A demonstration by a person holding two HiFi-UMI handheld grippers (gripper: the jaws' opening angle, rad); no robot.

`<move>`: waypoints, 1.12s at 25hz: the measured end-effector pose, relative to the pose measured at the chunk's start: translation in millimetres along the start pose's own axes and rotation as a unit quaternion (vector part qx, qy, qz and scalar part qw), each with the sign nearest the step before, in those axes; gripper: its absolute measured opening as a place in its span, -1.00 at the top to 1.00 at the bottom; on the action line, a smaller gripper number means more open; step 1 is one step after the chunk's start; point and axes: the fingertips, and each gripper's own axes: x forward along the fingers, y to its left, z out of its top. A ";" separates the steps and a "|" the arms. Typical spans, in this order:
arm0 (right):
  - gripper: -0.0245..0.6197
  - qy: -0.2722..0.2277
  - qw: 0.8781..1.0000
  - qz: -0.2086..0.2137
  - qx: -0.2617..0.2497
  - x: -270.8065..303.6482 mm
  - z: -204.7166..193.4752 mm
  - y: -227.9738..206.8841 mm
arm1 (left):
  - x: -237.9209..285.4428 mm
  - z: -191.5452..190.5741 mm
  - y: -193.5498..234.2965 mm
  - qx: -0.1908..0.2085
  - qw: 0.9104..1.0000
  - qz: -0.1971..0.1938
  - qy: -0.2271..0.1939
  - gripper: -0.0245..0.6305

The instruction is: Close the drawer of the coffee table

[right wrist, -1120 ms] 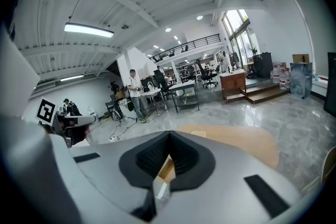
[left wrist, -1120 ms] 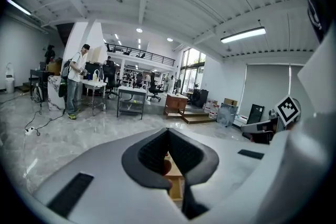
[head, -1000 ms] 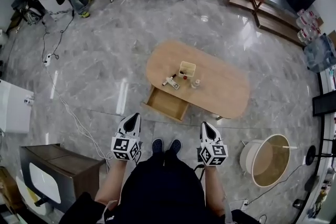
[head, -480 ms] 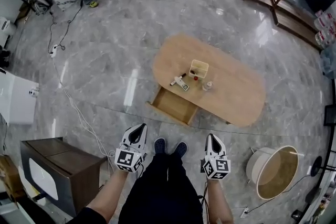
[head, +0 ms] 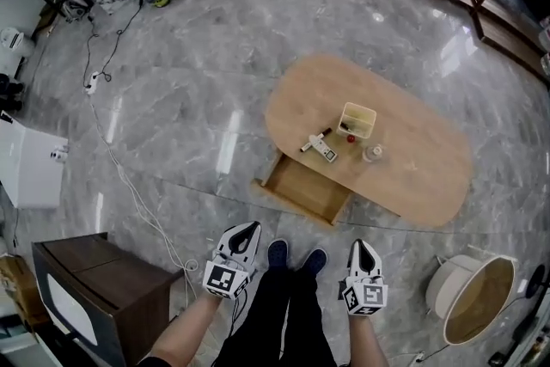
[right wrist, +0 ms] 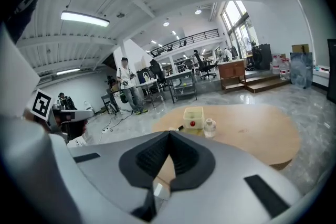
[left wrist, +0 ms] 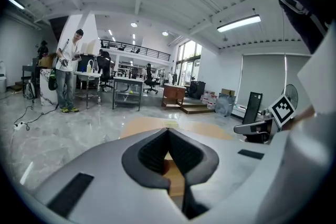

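While both are held low beside the person's legs, the left gripper (head: 247, 229) and the right gripper (head: 361, 246) have their jaws pressed together, tips touching, with nothing between them. Just beyond the shoes (head: 277, 253) the drawer (head: 307, 187) stands open, jutting from the near edge of the table (head: 412, 163), apart from both grippers. On the tabletop behind it sit a box (head: 357, 120), a bottle (head: 373, 153) and a small tool (head: 318, 144).

No text, brand, label, number or sign can be read in any view
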 end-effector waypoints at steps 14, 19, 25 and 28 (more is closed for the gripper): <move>0.84 0.027 1.000 -0.005 -0.015 88.9 -159.1 -38.3 | 66.3 -188.4 23.9 -0.006 0.999 -0.004 0.052 0.85; 0.84 0.043 0.999 0.000 -0.007 106.5 -204.1 -44.2 | 78.4 -238.0 36.4 -0.009 0.998 0.001 0.064 0.85; 0.84 0.064 0.998 0.009 0.004 124.1 -260.3 -39.1 | 91.4 -294.3 55.9 0.007 0.996 0.001 0.093 0.85; 0.84 0.064 0.998 0.004 0.014 133.8 -279.5 -46.8 | 102.6 -315.0 64.5 0.007 0.995 0.006 0.096 0.85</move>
